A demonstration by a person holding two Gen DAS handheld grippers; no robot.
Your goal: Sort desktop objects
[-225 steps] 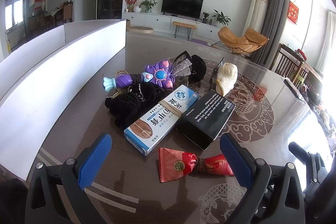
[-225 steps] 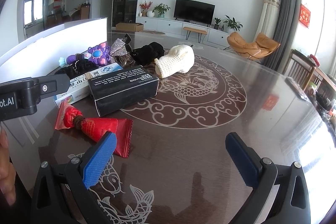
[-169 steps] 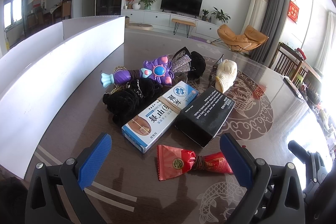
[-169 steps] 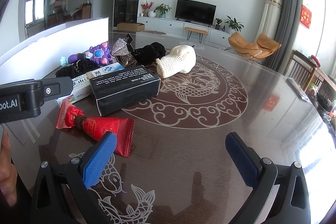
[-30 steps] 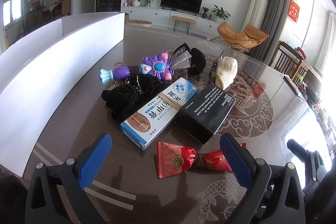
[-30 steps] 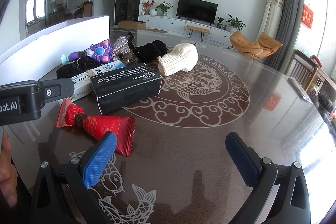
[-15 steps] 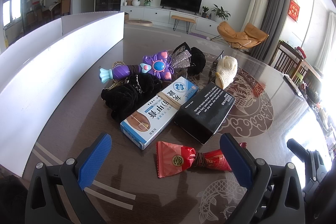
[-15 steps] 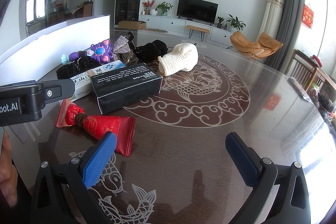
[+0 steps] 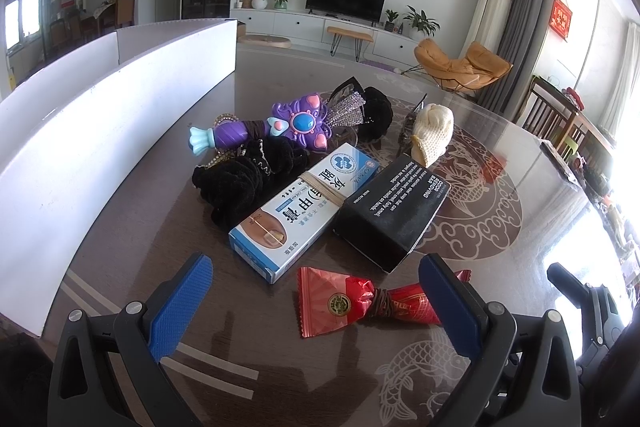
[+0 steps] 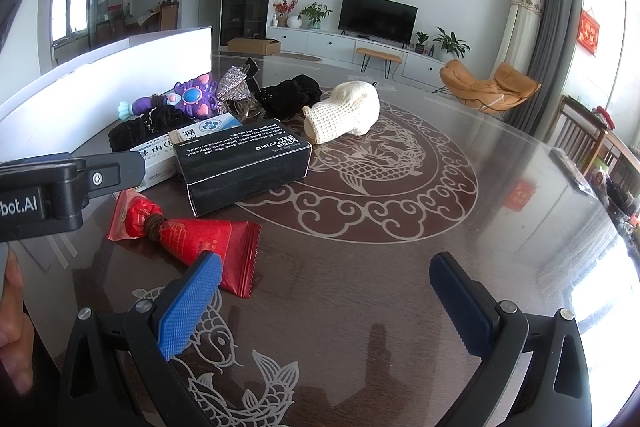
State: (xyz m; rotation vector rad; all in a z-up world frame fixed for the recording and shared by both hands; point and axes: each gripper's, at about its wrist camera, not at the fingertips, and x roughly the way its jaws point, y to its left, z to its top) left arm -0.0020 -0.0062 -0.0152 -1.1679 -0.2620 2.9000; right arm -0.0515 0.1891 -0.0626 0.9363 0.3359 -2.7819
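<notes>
A pile of objects lies on the dark table (image 9: 132, 227): a red candy packet (image 9: 360, 303) (image 10: 192, 235), a black box (image 9: 392, 211) (image 10: 244, 163), a blue-white cream box (image 9: 304, 207), black scrunchies (image 9: 248, 179), a purple toy wand (image 9: 264, 131), a silver bow clip (image 9: 344, 107) and a cream knitted piece (image 9: 434, 133) (image 10: 344, 111). My left gripper (image 9: 316, 303) is open and empty just in front of the candy packet. My right gripper (image 10: 324, 307) is open and empty over bare table, right of the packet.
A long white open box (image 9: 80, 131) stands along the table's left side. The table carries a fish-and-cloud medallion pattern (image 10: 372, 187). The left gripper's body (image 10: 48, 191) and a hand fill the left edge of the right wrist view. Chairs (image 9: 560, 123) stand at the far right.
Nothing has visibly changed; both grippers stay open and hover with only a slight drift of view.
</notes>
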